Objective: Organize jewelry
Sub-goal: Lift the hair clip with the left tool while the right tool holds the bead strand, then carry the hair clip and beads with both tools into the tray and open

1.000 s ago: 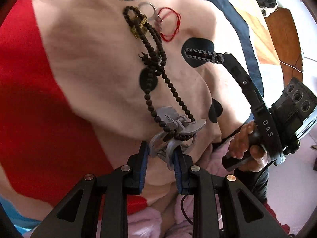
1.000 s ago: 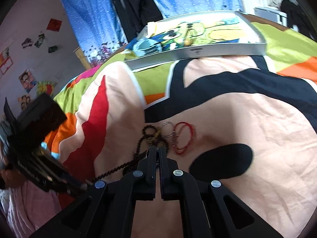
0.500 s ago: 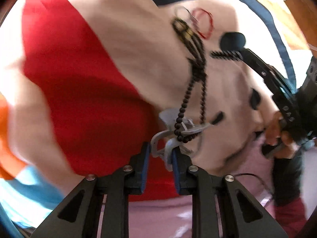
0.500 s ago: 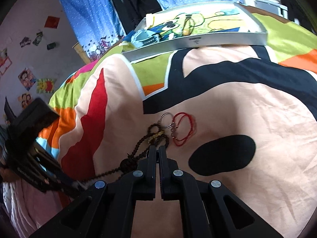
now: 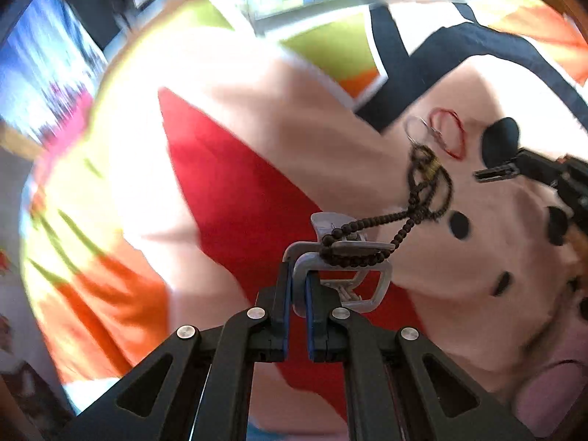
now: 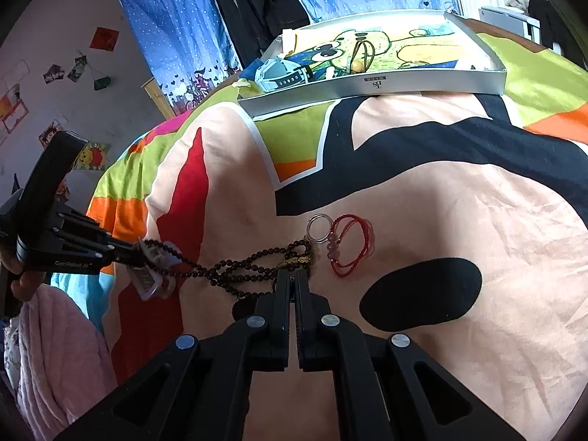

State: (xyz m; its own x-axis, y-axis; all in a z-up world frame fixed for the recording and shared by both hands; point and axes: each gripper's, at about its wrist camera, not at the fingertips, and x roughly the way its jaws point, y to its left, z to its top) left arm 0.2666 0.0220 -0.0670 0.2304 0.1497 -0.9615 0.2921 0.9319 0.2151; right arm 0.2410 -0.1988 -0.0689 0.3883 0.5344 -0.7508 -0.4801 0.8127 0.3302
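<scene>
Left claw: low centre of the left wrist view, pinching the handle of a grey hair clip; seen from the right wrist view it sits at mid-left.
Hair clip: rigid plastic, light, spring-loaded; the dark bead strand is looped through its teeth, so the clip drags the strand with it.
Bead strand: runs from the clip rightward to a tangled bunch at centre frame on the bed quilt. Judged light, limp and prone to snagging; it will swing and knot if lifted by one end. Best taken at the bunch or near the gold charm, not by a single bead.
Right claw: lower centre of its own view, fingers pressed together over the bunched end; whether beads are caught between them cannot be told.
Clear ring: just right of the bunch, small, hard, slippery.
Red cord bracelet: touching the ring's right side, soft cord with a few pink beads; pick it up by the beads.
Tray: top centre-right, well apart, already holding a few pieces; likely the destination.
</scene>
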